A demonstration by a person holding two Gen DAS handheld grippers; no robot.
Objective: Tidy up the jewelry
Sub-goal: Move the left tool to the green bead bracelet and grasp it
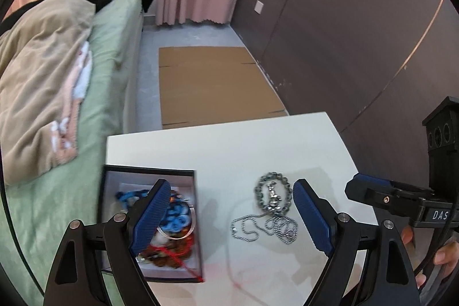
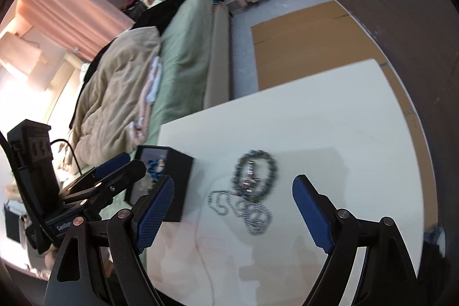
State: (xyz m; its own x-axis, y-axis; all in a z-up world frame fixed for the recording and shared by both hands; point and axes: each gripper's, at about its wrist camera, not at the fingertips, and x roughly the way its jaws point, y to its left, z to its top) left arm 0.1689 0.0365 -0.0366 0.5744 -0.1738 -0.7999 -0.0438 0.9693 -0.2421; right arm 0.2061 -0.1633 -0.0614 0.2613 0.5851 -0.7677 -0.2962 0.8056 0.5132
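On the white table (image 1: 229, 151) a black box (image 1: 149, 222) stands at the left edge, already heaped with blue beads, red cord and other pieces, so it seems to be the collecting place for the jewelry. To its right, apart from it, lie a beaded bracelet (image 1: 272, 195) and, touching its near side, a coiled silver chain (image 1: 264, 228), apparently waiting their turn. The left gripper (image 1: 229, 220) hangs above box and chain with jaws spread wide, grasping nothing. The right gripper (image 2: 232, 217) is likewise released and empty, its fingers bracketing the chain, probably lined up to pick it next
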